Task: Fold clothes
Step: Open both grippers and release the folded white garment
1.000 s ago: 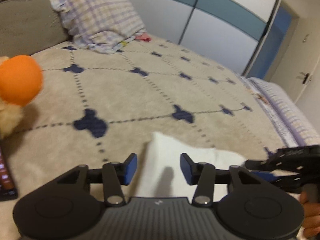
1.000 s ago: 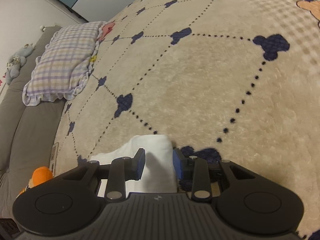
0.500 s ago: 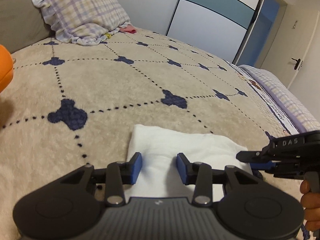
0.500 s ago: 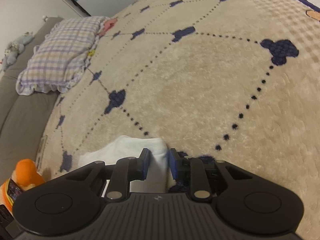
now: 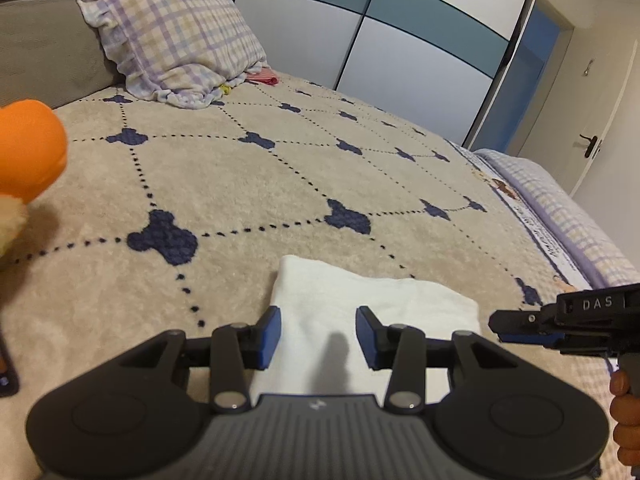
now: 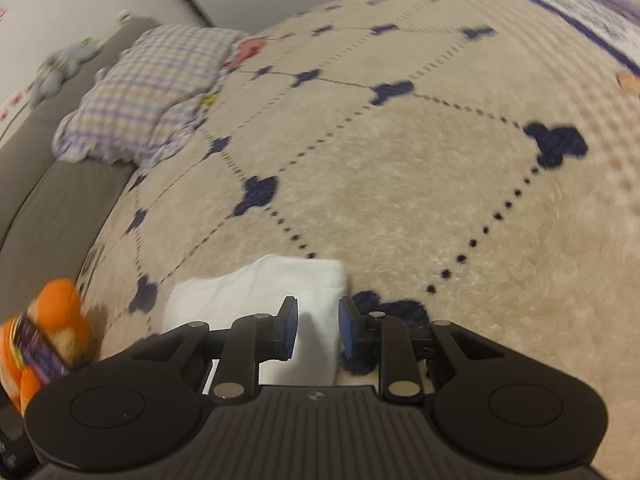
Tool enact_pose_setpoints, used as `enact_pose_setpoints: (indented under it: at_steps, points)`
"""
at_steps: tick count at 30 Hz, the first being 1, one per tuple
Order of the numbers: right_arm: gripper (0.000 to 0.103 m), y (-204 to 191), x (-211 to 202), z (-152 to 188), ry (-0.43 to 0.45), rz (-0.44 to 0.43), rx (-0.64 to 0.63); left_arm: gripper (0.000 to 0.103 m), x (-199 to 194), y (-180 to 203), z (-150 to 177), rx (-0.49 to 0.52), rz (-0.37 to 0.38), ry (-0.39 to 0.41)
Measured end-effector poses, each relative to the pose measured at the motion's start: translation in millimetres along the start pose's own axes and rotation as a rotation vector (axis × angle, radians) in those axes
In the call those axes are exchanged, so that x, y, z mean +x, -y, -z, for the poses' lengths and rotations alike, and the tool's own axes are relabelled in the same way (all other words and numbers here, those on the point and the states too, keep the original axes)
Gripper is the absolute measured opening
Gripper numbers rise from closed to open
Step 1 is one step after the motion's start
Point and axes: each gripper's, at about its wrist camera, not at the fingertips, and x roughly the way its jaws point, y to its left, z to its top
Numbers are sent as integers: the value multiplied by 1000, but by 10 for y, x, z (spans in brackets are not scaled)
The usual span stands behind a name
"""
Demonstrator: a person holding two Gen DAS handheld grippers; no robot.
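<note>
Counted on the bed (image 5: 568, 216): one folded white cloth (image 5: 360, 296), one checked pillow (image 5: 176, 36), one orange plush toy (image 5: 28, 152), one small pink item (image 5: 262, 78) just beside the pillow. Over the bed, one beige blanket (image 5: 280, 184) with dotted lines and dark blue shapes. On top of the grey headboard (image 6: 44, 200) at the far left, one grey-blue soft toy (image 6: 60, 68), blurred. Beyond the far edge of the bed, one wardrobe (image 5: 400, 40) with sliding panels in grey and teal, and to the right of it one pale door (image 5: 600, 100) with a dark handle.

Two of the tool. Left tool (image 5: 318, 320) poised over the near left part of the cloth, blue pads set moderately wide, the cloth lying flat below and between them, neither pad seen pressing on it. Right tool (image 6: 318, 312) held by a hand (image 5: 624, 420) at the near right, pads narrow but with a clear gap; in its own view lined up over the cloth's right edge, white fabric showing in the gap; in the left view its tip just beside that right edge and apart from it, gripping nothing.

Cloth flat on the blanket at the near middle of the bed, folded into a rectangle, well apart from the pillow at the far left and from the orange toy at the near left.
</note>
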Motion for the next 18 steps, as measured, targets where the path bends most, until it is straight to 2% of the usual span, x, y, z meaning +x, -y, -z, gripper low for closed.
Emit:
enact_pose_setpoints:
  at_steps: [8,18]
  points:
    - [26,-314,-105,188,-22,-37,-134,41,-164,103,59,51,32,-3]
    - [26,-365,-7,491,-85,-28,-196,41,-142,135,292,172,61,-27]
